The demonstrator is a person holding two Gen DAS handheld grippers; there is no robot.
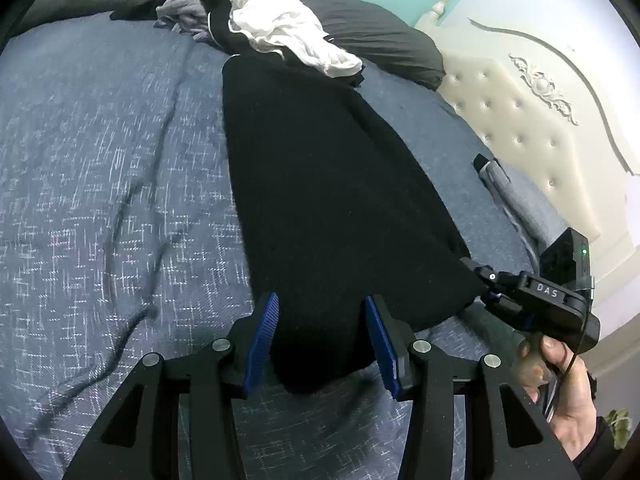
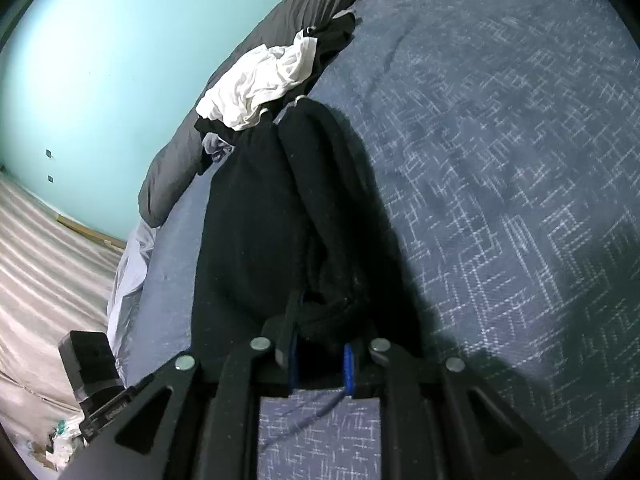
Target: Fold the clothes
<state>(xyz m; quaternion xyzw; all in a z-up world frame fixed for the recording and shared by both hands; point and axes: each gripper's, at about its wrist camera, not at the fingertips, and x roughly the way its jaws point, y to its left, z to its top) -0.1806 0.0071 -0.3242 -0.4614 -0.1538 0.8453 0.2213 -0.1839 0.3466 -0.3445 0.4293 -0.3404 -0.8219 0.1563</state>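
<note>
Black garment [image 1: 320, 184] lies stretched lengthwise on the blue bedspread [image 1: 100, 184], its near hem between the spread, non-pinching pads of the left gripper [image 1: 322, 332], its corner bunched and clamped in the right gripper [image 2: 320, 354], with a clothes pile [image 1: 272, 28] at its far end by the headboard [image 1: 532, 120].

My right gripper [image 2: 320, 354] pinches bunched black garment [image 2: 256, 216], it seems. Bedspread [image 2: 500, 184] beneath. White clothing [image 2: 256, 88] lies beyond.

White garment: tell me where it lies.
In the left wrist view, the white garment lies crumpled at the far end of the black garment, against the grey pillow.
</note>
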